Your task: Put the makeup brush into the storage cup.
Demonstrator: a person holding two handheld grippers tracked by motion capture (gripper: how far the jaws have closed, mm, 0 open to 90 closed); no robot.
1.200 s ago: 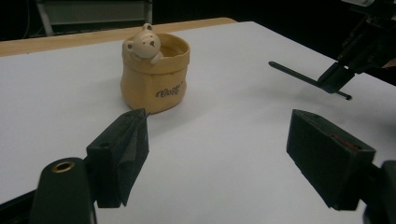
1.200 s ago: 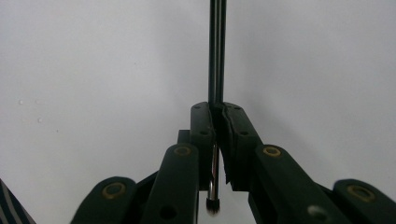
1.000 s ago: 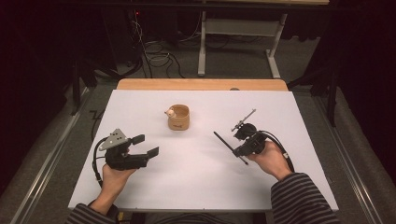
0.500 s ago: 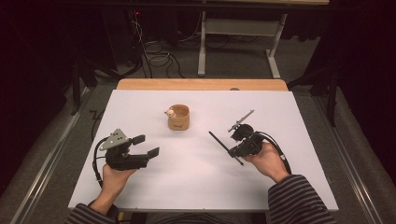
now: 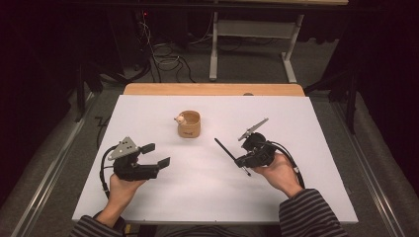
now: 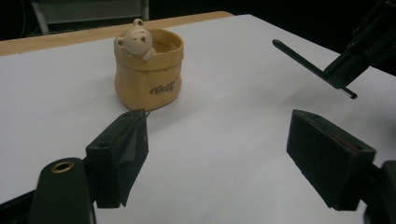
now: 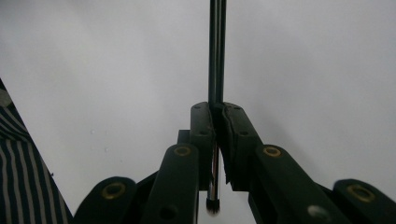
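Right hand-held gripper [image 5: 245,161] clamped on thin black pen [image 5: 228,153], gripped near its rear end | pen juts ahead toward bear pot [image 5: 189,124] | light, stiff, slippery; may pivot | left hand-held gripper [image 5: 156,154] wide open, empty

The bear pot [image 5: 189,124] was tan. The table [image 5: 148,113] was white. The pen [image 5: 231,156] was black. The sleeve [image 5: 309,217] had black-and-grey stripes.

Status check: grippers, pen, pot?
Left gripper open, empty. Right gripper shut on pen. Pot upright between them, path clear.
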